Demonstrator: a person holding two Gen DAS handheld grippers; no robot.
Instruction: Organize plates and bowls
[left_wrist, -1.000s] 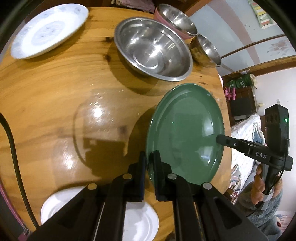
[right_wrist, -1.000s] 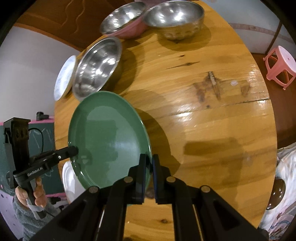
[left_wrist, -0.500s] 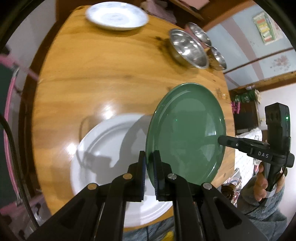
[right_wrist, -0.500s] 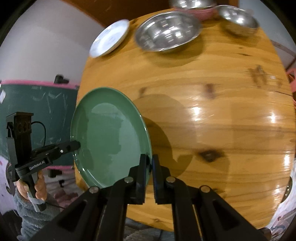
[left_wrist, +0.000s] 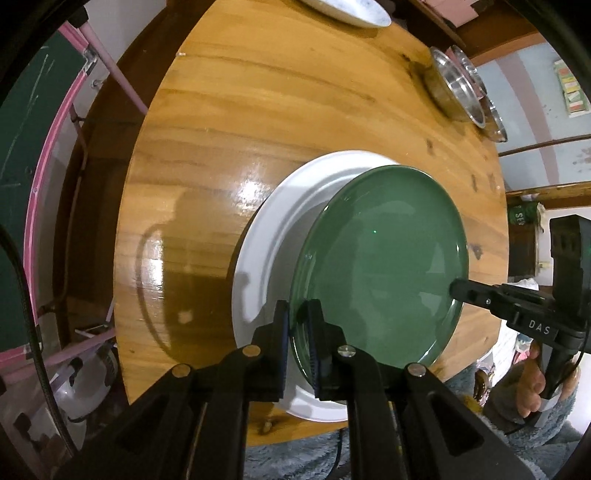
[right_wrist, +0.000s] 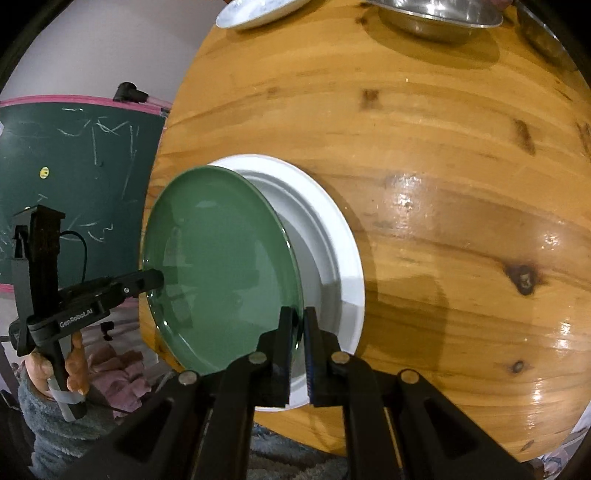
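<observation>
Green plate (left_wrist: 380, 266) above the white plate (left_wrist: 280, 236).
My left tool (left_wrist: 298, 328) and right tool (right_wrist: 297, 332) clamp its opposite rims over the bench (left_wrist: 229, 122).

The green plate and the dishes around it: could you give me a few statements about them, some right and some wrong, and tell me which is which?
1. Both grippers clamp the green plate by opposite edges. True: the left gripper and the right gripper each pinch its rim.
2. The green plate hangs over a white plate. True.
3. The white plate lies on the floor. False: it lies on the wooden table.
4. The metal bowls are stacked on the white plate. False: they sit at the table's far edge.
</observation>
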